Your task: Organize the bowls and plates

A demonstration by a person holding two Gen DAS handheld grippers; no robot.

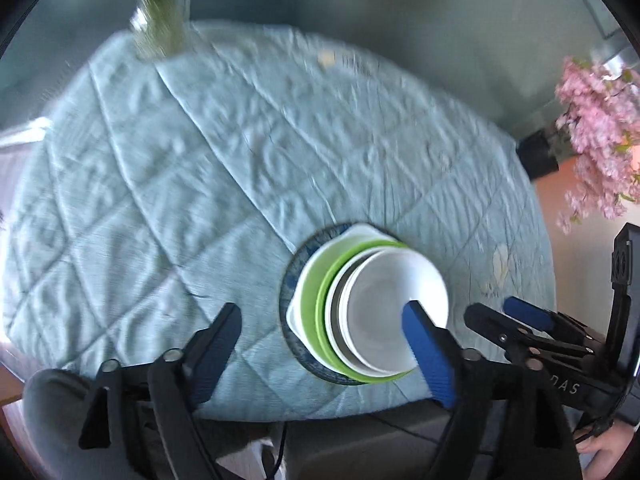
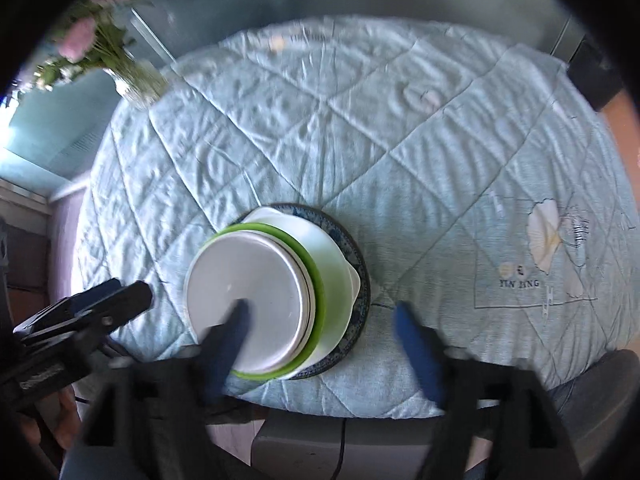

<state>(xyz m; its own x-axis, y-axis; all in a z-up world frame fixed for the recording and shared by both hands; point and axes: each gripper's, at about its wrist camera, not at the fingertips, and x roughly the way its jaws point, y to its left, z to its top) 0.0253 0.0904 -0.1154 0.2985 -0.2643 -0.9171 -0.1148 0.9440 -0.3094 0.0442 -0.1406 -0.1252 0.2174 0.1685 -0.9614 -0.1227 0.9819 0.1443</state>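
One stack of dishes stands near the table's front edge. A dark blue patterned plate [image 1: 289,280] [image 2: 360,276] is at the bottom. On it sit a white dish [image 1: 362,231] [image 2: 308,236], a green plate [image 1: 310,284] [image 2: 320,280] and white bowls [image 1: 396,292] [image 2: 248,268] on top. My left gripper [image 1: 322,312] is open and empty, above the stack's front left. My right gripper [image 2: 322,308] is open and empty, over the stack's near side. It also shows in the left wrist view [image 1: 496,312]. The left gripper shows in the right wrist view [image 2: 120,296].
A round table with a light blue quilted cloth [image 1: 200,184] [image 2: 400,140]. A glass vase with flowers [image 1: 158,20] [image 2: 132,76] stands at the far edge. Pink blossoms [image 1: 600,136] hang off the table at the right. A small black box [image 1: 538,152] sits beside them.
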